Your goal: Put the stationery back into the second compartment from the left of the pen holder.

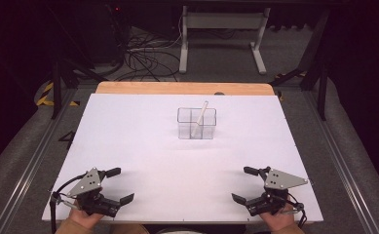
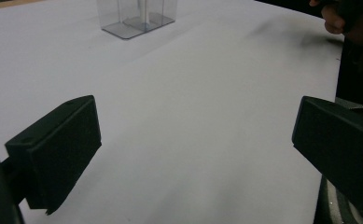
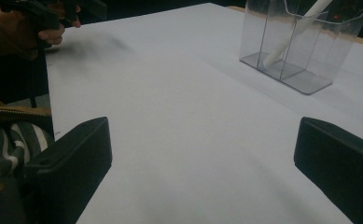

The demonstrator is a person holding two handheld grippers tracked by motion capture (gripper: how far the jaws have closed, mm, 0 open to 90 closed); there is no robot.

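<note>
1 white stick (image 1: 199, 118) leans in a clear plastic holder (image 1: 197, 124) that stands toward the far edge of the table (image 1: 128, 141), a little right of the middle. The holder is split into compartments; the stick's foot sits in one of the nearer ones and its top tips out over the far rim, pointing away and to the right. In the right gripper view the stick (image 3: 295, 29) shows through the wall at a clear slant.

Both tools rest well apart from it, near the table's near edge: the left tool (image 1: 118, 185) by the near left corner, the right tool (image 1: 240, 184) by the near right corner. Each has its jaws spread wide with nothing between them.

The step in hand looks like a reach for the stick. The right tool seems the better choice, since the stick's free end leans to that side. To do it well, I would bring that tool in over the holder from above, line the jaws across the stick rather than along it, and pinch on the exposed part above the rim, not on the plastic wall. The holder looks light and could tip or slide, so a lift along the stick's own slant should be safer; the left tool could steady the holder's near wall.
</note>
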